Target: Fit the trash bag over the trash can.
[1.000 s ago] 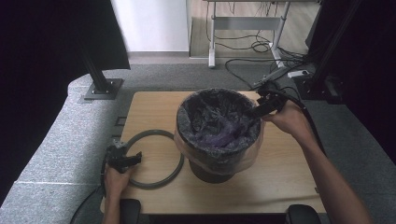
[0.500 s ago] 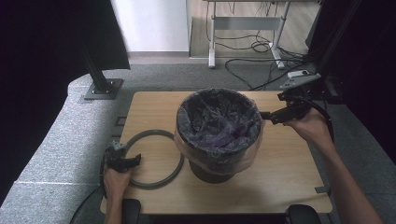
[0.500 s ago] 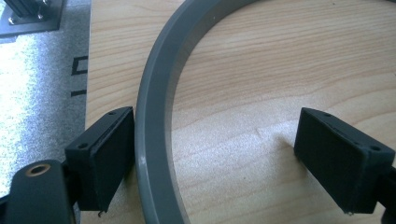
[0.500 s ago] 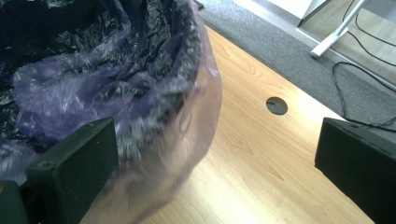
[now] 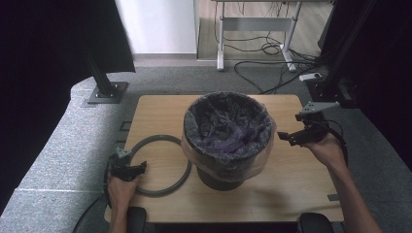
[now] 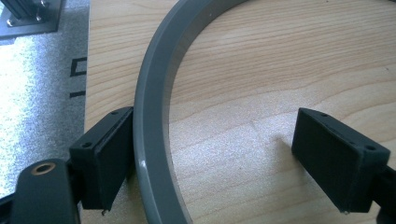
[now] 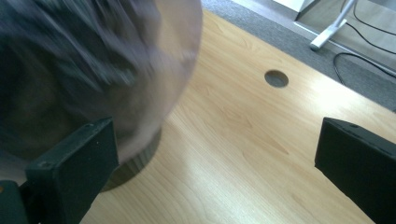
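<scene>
Grey ring (image 5: 160, 165): flat on the table (image 5: 291, 194), at its near left corner, just left of the bin (image 5: 227, 141); near arc by the table's front edge, right arc close against the bin's base. In the left gripper view the ring (image 6: 152, 116) curves up between the jaws.

Left gripper (image 5: 127, 169): at the ring's left arc, held low over the table. Jaws spread wide astride the band; left pad (image 6: 109, 154) right against the ring's outer wall, right pad (image 6: 338, 156) well clear of it on bare wood inside the ring. No clamp on the band; released.

Light wood table: rectangular, grain running across; round hole (image 7: 276, 78) in the top, seen from the right gripper view beyond the bin.

Bin: dark, round, upright at mid-table, lined with a thin translucent bag (image 5: 228, 162) folded over the rim and hanging down the outer wall; crumpled purple-grey film inside. Blurred in the right gripper view (image 7: 93, 70).

Right gripper (image 5: 286, 138): right of the bin, near its rim, pointing at the bag. Jaws just opened, now spread wide, nothing between the pads; released. Left pad (image 7: 74, 163) in front of the bin's lower wall.

Grey carpet (image 5: 58, 170): around the table.

White desk frame (image 5: 252, 29): farthest off, with cables on the floor.
</scene>
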The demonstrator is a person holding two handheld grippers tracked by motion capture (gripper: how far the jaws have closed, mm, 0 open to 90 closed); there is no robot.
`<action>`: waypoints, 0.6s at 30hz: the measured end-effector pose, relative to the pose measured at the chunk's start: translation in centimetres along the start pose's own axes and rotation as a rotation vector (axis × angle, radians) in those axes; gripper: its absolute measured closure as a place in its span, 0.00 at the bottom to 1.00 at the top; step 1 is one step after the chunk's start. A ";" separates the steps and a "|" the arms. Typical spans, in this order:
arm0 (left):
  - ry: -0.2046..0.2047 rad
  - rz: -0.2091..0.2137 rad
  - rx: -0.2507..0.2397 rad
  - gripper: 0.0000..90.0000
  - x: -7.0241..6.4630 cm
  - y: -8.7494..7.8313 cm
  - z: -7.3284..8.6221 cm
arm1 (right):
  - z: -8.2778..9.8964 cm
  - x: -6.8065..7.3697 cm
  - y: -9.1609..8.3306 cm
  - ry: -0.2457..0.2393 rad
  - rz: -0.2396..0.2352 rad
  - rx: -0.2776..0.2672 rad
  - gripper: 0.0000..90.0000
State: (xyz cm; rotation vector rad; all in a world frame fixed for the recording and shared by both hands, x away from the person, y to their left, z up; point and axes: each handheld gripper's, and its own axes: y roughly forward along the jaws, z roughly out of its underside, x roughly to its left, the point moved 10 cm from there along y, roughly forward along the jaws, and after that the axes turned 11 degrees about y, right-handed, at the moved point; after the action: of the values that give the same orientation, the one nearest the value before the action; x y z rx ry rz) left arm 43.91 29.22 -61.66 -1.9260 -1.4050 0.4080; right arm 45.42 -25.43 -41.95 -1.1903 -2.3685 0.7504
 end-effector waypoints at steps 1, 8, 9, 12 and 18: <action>0.000 0.000 0.000 0.15 0.0 0.0 0.0 | 0.0 0.0 0.0 0.000 0.000 0.000 0.00; 0.001 0.000 0.014 0.10 -0.3 0.1 0.0 | 4.2 -1.7 2.3 0.029 0.025 0.021 0.00; 0.001 0.001 0.017 0.07 -0.3 0.2 0.0 | 5.3 -2.1 2.8 0.035 0.030 0.029 0.00; 0.001 0.001 0.017 0.07 -0.3 0.2 0.0 | 6.9 -2.6 3.5 0.058 0.033 0.035 0.00; 0.001 0.001 0.019 0.07 -0.3 0.2 0.0 | 10.7 -3.6 5.1 0.119 0.039 0.049 0.00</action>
State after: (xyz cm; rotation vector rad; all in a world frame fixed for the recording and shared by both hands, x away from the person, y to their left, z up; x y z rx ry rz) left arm 43.89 28.87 -61.83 -1.9115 -1.3946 0.4200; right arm 44.71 -28.94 -53.81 -1.2293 -2.2237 0.7257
